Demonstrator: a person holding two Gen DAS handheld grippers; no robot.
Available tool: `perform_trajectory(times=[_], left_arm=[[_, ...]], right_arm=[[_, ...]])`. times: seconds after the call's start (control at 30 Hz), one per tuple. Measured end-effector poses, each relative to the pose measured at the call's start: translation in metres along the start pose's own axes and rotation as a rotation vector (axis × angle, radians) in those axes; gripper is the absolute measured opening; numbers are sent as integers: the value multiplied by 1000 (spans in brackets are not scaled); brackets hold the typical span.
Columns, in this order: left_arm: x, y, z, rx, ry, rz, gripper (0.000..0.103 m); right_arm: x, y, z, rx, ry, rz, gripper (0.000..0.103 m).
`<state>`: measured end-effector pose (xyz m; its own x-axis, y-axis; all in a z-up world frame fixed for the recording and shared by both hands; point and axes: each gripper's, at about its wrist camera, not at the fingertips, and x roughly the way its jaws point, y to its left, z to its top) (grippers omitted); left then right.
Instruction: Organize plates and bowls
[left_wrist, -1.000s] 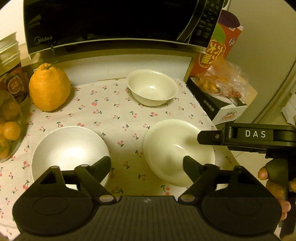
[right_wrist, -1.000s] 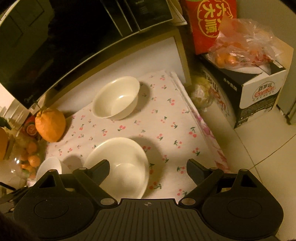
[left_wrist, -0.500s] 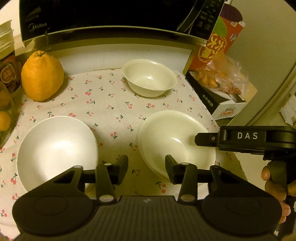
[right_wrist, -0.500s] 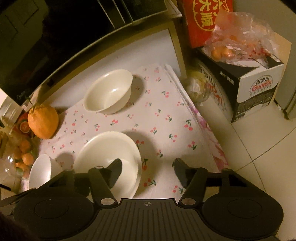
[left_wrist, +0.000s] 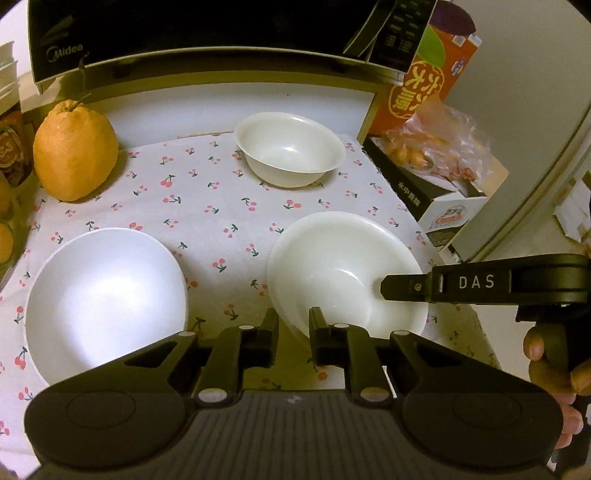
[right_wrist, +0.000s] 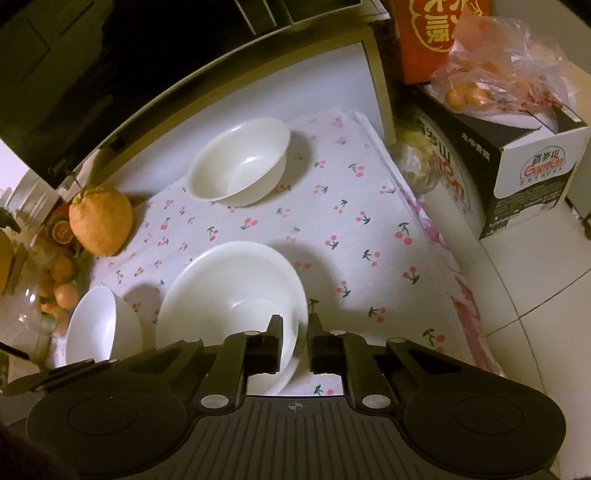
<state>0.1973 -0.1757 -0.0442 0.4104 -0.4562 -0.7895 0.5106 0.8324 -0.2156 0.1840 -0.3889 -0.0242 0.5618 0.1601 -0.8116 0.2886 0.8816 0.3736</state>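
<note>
Evidently early in the task: nothing is stacked yet. Three white pieces sit apart on the cherry-print cloth (left_wrist: 221, 206): a deep bowl (left_wrist: 290, 149) at the back near the microwave (left_wrist: 207, 33), a wide bowl (left_wrist: 105, 295) front-left, and a shallow dish (left_wrist: 347, 273) front-right.

Left gripper (left_wrist: 293, 332): fingers drawn narrow, straddling the near rim of the shallow dish; contact looks likely, though a firm grip cannot be confirmed.
Right gripper (right_wrist: 295, 339): fingers likewise narrow, set either side of the same dish's right rim, apparently pinching it.

Judgement: the dish is being picked up first; the two bowls remain to be sorted.

View differences: the left wrist view shows the right gripper's finger reaching over the dish from the side, plus the holding hand (left_wrist: 554, 365). The right wrist view alone shows the floor tiles (right_wrist: 535, 295), the carton (right_wrist: 517, 166) face and the small oranges (right_wrist: 62, 284) at far left. The large citrus (left_wrist: 75, 151) appears in both.
</note>
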Motion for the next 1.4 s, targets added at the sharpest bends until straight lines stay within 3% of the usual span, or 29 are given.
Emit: perform_trajectory(times=[0.57, 0.97, 1.4], left_arm=[[-35, 10, 3, -14, -62, -1, 14], [-70, 42, 3, -60, -103, 34, 14], [-85, 79, -3, -104, -107, 81, 14]], right_arm=[[-27, 27, 6, -21, -47, 32, 11], [-38, 77, 6, -63, -73, 84, 12], [-20, 126, -4, -105, -51, 105, 14]])
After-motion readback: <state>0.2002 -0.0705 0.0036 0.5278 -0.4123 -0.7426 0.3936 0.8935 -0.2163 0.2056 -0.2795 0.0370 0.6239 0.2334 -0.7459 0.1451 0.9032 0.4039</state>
